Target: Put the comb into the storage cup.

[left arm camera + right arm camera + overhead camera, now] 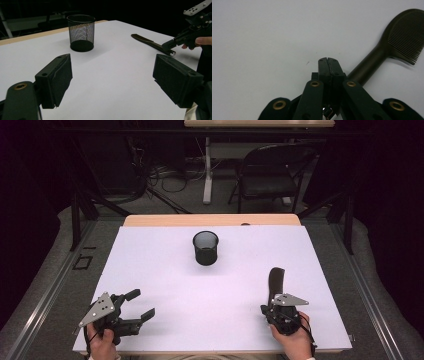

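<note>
Jaws of the right gripper (329, 61) are pressed together, and the handle of a dark comb (398, 41) runs out from beside and beneath them; in the left gripper view the tips meet at the handle's end, though whether the pads actually pinch it cannot be told. The comb (275, 279) lies flat on the white table (165, 270), its toothed head pointing away from the person, toward the far edge. A hand (295, 340) holds this gripper at the near right corner of the table.

At the near left corner, the left gripper (138, 304) sits with its jaws wide apart and nothing between them, held by the other hand (102, 342). Farther out, a black mesh cup (206, 248) stands upright near the middle of the table, well apart from the comb and from both grippers.
</note>
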The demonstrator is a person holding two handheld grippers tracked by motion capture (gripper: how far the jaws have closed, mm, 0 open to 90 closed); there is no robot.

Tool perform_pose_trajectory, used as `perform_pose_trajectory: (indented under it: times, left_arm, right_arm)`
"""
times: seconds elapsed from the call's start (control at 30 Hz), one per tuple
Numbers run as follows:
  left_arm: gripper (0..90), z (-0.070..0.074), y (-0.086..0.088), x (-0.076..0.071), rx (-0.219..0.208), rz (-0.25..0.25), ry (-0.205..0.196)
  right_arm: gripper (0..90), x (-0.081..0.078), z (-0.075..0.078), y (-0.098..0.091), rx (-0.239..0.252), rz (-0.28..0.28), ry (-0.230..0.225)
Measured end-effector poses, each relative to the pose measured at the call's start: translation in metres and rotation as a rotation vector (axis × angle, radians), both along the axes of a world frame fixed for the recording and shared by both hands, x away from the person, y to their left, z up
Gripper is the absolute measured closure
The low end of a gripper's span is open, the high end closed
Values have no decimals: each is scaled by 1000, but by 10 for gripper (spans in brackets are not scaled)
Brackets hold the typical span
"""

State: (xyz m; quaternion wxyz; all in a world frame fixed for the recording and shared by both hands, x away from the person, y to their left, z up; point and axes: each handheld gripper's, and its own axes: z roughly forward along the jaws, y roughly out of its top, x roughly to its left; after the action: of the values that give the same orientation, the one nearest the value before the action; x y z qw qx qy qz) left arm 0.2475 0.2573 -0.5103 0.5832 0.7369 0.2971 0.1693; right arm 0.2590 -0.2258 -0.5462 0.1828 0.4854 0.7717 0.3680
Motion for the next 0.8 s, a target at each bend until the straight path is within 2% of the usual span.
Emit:
perform_pose_trajectory:
  times: [0.43,0.8]
  left_arm:
    - [161,-1,0,0,0,2,4]
    - [161,-1,0,0,3,1,5]
  right_arm:
    - [900,-2,-2,-11,5,-22,27]
    - [900,-3,-1,-18,12,-39,28]
